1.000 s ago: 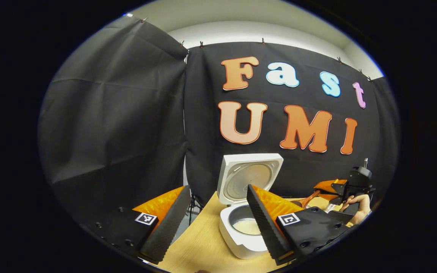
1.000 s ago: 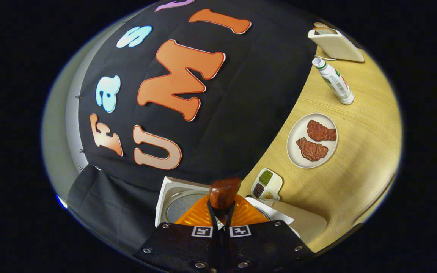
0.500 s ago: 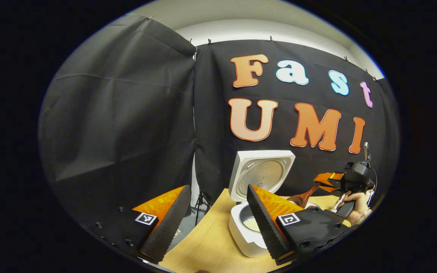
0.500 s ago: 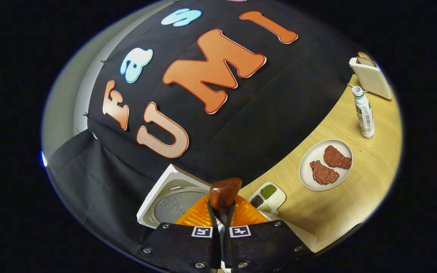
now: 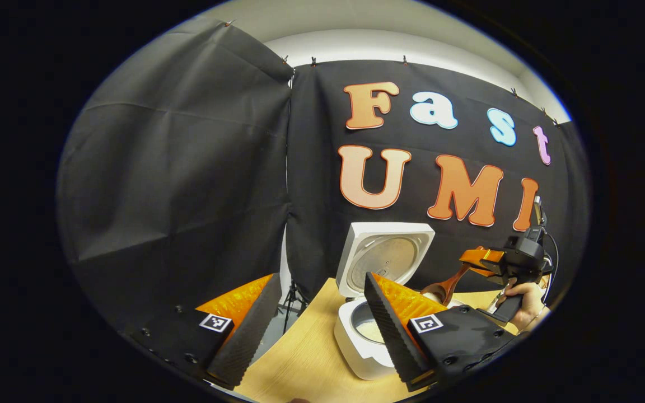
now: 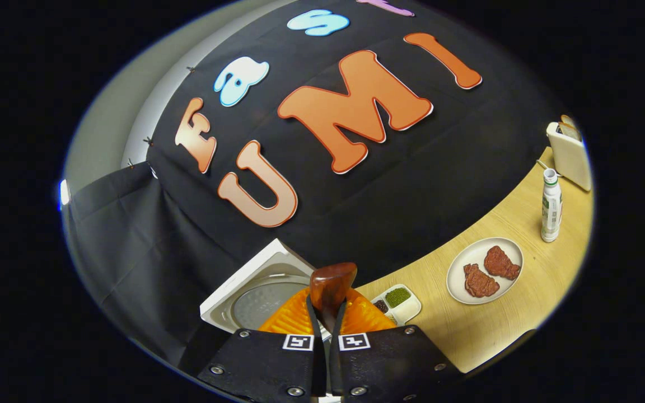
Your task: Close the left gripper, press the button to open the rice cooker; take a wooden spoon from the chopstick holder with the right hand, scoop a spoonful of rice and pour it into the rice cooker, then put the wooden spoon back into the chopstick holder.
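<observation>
Facing steak plate — spoon clamped

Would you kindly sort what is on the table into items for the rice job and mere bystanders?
For the job: rice cooker, wooden spoon, right gripper.
Lying about: plate of meat, bottle, divided dish of beans, toaster.

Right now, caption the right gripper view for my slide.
Right claw grips the wooden spoon near the open rice cooker lid, table beyond.
</observation>
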`<action>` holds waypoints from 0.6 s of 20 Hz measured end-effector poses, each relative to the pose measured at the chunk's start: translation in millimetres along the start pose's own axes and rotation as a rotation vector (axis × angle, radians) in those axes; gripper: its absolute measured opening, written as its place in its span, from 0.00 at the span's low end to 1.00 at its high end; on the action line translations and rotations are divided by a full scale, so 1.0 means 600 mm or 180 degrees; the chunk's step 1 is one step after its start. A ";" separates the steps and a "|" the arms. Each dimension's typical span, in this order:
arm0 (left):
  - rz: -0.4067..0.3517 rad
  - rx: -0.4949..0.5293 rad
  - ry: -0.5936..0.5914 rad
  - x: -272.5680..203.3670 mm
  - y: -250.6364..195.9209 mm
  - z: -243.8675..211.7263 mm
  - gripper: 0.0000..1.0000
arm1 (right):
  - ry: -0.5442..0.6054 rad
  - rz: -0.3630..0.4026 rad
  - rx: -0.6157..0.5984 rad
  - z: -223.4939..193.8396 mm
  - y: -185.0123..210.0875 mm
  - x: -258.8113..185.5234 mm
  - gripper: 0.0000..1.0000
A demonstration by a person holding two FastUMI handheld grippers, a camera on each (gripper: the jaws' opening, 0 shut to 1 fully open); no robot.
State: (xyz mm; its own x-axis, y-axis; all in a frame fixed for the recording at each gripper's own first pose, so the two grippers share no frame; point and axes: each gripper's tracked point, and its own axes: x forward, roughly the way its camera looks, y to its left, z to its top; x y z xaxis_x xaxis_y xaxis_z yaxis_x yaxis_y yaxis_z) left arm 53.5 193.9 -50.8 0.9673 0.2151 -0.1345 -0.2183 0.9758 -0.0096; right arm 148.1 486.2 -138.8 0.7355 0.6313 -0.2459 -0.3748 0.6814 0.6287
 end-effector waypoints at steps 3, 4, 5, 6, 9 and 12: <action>-0.0072 0.0021 -0.0006 -0.003 -0.008 0.001 1.00 | -0.0041 0.0038 -0.0143 0.004 0.013 -0.001 0.02; -0.0104 0.0033 0.0000 -0.003 -0.014 -0.001 1.00 | -0.0058 0.0048 -0.0189 0.005 0.015 -0.001 0.02; -0.0140 0.0045 -0.0004 -0.005 -0.017 0.001 1.00 | -0.0066 0.0062 -0.0237 0.006 0.019 -0.001 0.02; -0.0172 0.0053 -0.0014 -0.007 -0.021 0.003 1.00 | -0.0072 0.0072 -0.0283 0.004 0.023 -0.002 0.02; -0.0228 0.0076 -0.0044 -0.008 -0.027 0.008 1.00 | -0.0087 0.0112 -0.0415 0.005 0.033 -0.002 0.02; -0.0238 0.0080 -0.0034 -0.010 -0.026 0.004 1.00 | -0.0119 0.0128 -0.0567 0.005 0.042 -0.004 0.02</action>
State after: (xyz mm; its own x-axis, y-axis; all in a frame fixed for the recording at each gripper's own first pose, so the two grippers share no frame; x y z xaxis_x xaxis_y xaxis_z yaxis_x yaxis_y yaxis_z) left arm 51.3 177.2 -47.3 0.9822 0.1417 -0.1236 -0.1421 0.9898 0.0056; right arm 138.6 501.0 -120.3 0.7371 0.6474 -0.1936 -0.4959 0.7128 0.4960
